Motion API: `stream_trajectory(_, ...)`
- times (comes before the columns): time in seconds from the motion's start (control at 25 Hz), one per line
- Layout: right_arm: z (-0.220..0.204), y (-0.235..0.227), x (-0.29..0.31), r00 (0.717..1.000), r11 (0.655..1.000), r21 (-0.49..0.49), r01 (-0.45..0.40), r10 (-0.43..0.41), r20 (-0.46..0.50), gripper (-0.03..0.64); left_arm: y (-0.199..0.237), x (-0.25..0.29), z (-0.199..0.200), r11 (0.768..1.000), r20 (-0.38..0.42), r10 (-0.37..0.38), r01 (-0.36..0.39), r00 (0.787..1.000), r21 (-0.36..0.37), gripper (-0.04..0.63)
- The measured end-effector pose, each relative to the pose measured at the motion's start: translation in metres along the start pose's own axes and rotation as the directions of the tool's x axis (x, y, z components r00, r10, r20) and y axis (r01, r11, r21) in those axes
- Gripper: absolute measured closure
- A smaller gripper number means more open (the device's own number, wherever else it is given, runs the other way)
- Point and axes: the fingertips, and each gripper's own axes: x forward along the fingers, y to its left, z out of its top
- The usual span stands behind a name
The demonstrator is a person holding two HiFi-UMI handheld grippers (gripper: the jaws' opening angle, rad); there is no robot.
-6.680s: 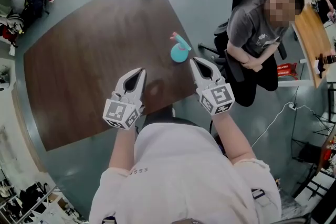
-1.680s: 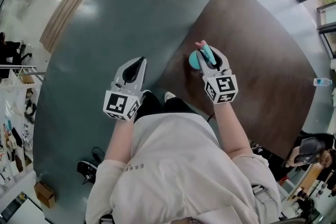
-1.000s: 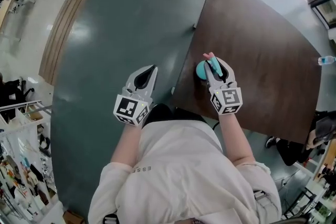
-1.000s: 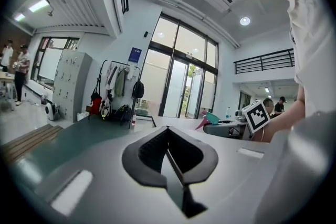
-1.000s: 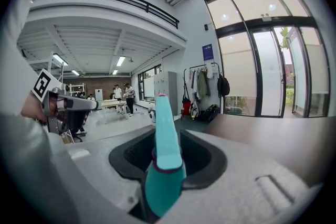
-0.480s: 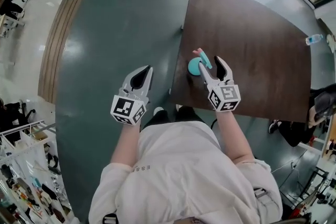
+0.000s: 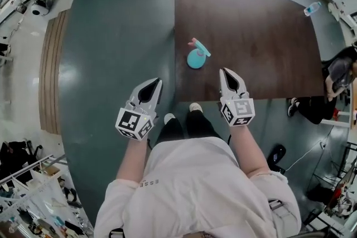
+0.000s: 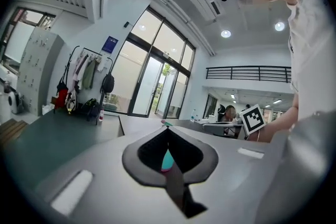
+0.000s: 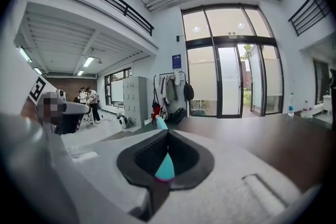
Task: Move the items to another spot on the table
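Observation:
A teal round item with a pink-tipped handle (image 7: 196,56) stands on the dark brown table (image 7: 251,25), near its left front corner. My right gripper (image 7: 226,71) hovers over the table's near edge, a short way right of and nearer than the item. It is shut and holds nothing. My left gripper (image 7: 154,81) is shut and empty over the floor, left of the table. Through the hollow of the left gripper (image 8: 168,129) a teal sliver of the item (image 8: 166,161) shows. The right gripper (image 9: 168,131) view shows the item (image 9: 166,167) the same way.
A water bottle (image 7: 312,8) lies at the table's far right corner. A seated person (image 7: 338,71) is beyond the right edge. Grey-green floor (image 7: 111,36) lies left of the table. The wearer's shoes (image 7: 195,107) are at the near edge.
The right gripper, earlier shut on the teal item, opened, let it go on the table, drew back toward the near edge and shut. The view has swung round the table.

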Motion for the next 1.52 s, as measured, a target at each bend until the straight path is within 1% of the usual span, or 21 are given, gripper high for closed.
stream_trajectory(0.12,-0.007,-0.005,-0.015,1.000,1.000,0.006,0.002,-0.002,-0.006,0.624,-0.019,0.005,-0.003,0.999,-0.008,-0.029,0.030,1.000,0.032,0.578)
stream_trajectory(0.32,-0.010,-0.013,-0.037,0.999,0.999,-0.010,-0.040,0.040,0.001,0.624,-0.049,0.009,-0.012,0.999,-0.018,-0.021,0.022,1.000,0.047,0.578)
stream_trajectory(0.4,-0.011,-0.025,-0.051,0.998,0.998,-0.037,-0.055,0.055,0.001,0.624,-0.069,0.017,-0.015,0.999,-0.022,-0.025,0.026,0.999,0.048,0.578)
stream_trajectory(0.52,-0.015,-0.064,-0.080,1.000,0.997,-0.076,-0.030,0.030,0.003,0.624,-0.112,0.037,-0.022,0.998,-0.016,-0.032,0.033,0.999,0.061,0.578)
stream_trajectory(0.6,-0.019,-0.094,-0.102,1.000,0.996,-0.083,-0.019,0.020,0.014,0.624,-0.142,0.051,-0.029,0.997,-0.010,-0.024,0.025,1.000,0.071,0.578)
stream_trajectory(0.68,-0.025,-0.125,-0.122,0.999,0.996,-0.081,-0.027,0.029,0.020,0.624,-0.170,0.067,-0.040,0.997,-0.004,0.002,-0.002,1.000,0.074,0.578)
stream_trajectory(0.84,-0.051,-0.192,-0.160,0.999,0.996,-0.072,-0.045,0.046,0.008,0.624,-0.219,0.103,-0.067,0.994,-0.001,0.081,-0.080,0.997,0.078,0.578)
stream_trajectory(1.0,-0.069,-0.250,-0.204,0.996,0.995,-0.062,-0.084,0.085,0.005,0.624,-0.287,0.137,-0.077,0.989,0.049,0.111,-0.115,0.993,0.092,0.578)
stream_trajectory(1.12,-0.076,-0.277,-0.236,0.995,0.992,-0.075,-0.099,0.100,0.003,0.624,-0.334,0.149,-0.088,0.989,0.058,0.109,-0.114,0.992,0.097,0.578)
stream_trajectory(1.28,-0.084,-0.311,-0.281,0.997,0.994,-0.075,-0.074,0.073,-0.012,0.624,-0.391,0.156,-0.103,0.993,0.050,0.084,-0.088,0.995,0.083,0.578)
stream_trajectory(1.52,-0.093,-0.341,-0.335,0.998,0.997,-0.061,-0.053,0.052,-0.018,0.624,-0.443,0.171,-0.114,0.996,0.050,0.066,-0.069,0.997,0.055,0.578)
